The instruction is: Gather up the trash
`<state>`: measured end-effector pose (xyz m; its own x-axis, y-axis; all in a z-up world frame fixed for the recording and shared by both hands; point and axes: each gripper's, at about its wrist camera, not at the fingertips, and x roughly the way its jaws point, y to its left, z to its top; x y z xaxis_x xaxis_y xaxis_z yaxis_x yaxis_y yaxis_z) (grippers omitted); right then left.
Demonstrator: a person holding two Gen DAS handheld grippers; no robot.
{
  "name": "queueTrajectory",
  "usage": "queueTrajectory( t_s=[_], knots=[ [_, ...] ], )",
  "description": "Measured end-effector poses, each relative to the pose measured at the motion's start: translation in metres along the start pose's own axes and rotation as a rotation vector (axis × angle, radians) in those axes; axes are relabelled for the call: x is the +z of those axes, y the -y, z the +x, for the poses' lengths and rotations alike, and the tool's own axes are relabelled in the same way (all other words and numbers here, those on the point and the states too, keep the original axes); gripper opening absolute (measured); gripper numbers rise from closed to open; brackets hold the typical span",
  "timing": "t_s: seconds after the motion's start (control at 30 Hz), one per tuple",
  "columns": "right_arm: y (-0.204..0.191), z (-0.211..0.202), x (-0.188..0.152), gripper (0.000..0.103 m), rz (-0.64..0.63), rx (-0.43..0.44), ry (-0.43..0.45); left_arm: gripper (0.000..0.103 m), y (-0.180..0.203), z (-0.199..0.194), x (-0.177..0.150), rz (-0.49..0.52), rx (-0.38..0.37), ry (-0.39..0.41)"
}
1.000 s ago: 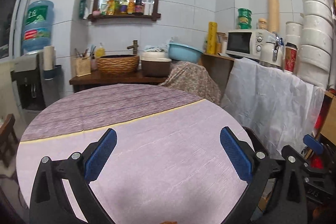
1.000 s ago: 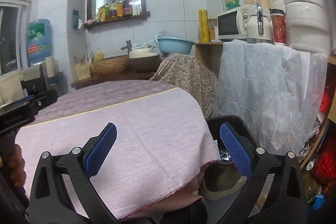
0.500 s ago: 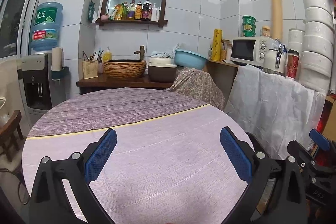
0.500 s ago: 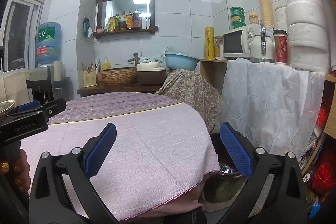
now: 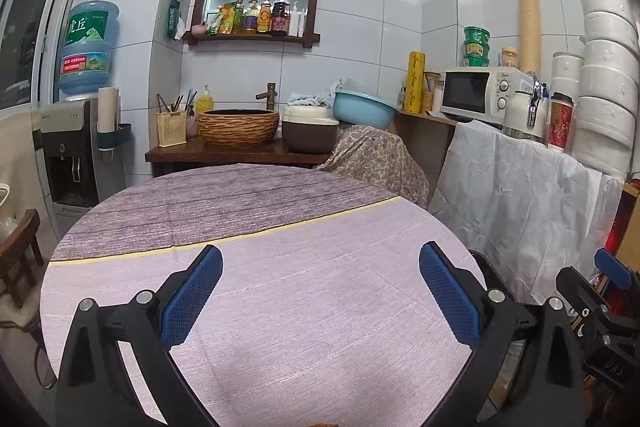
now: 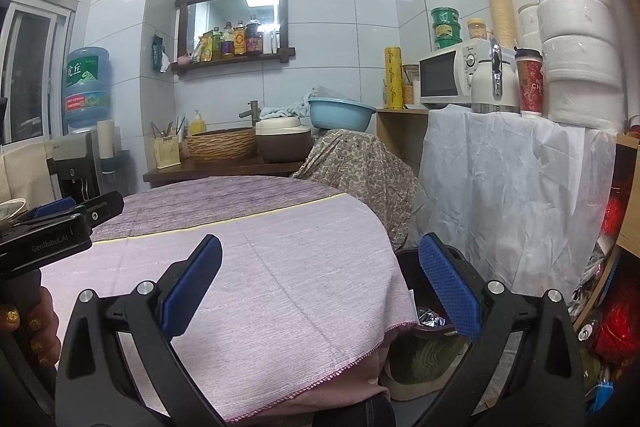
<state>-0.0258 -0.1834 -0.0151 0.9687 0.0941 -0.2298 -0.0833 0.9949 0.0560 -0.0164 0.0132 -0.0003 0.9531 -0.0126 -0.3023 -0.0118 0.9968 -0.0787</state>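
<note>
- Left gripper [image 5: 320, 291] has its two blue-padded fingers [image 5: 192, 301] spread wide, grasping nothing; it hangs above the round table [image 5: 280, 307] and the pads touch nothing.
- Right gripper [image 6: 320, 281] is likewise released, its jaws wide apart and empty, poised over the table's right-hand edge.
- In the right wrist view, the left gripper appears at the far left, held by a hand [image 6: 28, 331] around its grip.
- Lilac tablecloth [image 6: 260, 287] covers the near part of the table; a yellow stripe [image 5: 248, 233] divides it from a darker wood-grain part behind. The cloth lies bare under both grippers.
- Cloth hem hangs over the rim at lower right in the right wrist view. Beyond that edge the floor drops away to a black trash bin [image 6: 408, 263], standing just beside the table.
- Crumpled silvery trash [image 6: 430, 319] lies inside the bin, below and just inside the right gripper's right finger, partly hidden by it.
- Right of the bin, a white sheet [image 6: 512, 187] drapes a counter bearing a microwave [image 6: 448, 77]; a patterned cloth [image 6: 360, 163] covers something behind the table.
- Far side: a wooden counter with a woven basin [image 5: 238, 127].
</note>
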Motion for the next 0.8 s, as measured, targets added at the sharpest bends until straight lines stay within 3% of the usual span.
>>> queueTrajectory(
  t_s=[0.8],
  knots=[
    [0.0015, 0.0019, 0.0011, 0.097, 0.002, -0.004, -0.007, 0.098, 0.0026, 0.0006, 0.0005, -0.009, 0.001, -0.008]
  ],
)
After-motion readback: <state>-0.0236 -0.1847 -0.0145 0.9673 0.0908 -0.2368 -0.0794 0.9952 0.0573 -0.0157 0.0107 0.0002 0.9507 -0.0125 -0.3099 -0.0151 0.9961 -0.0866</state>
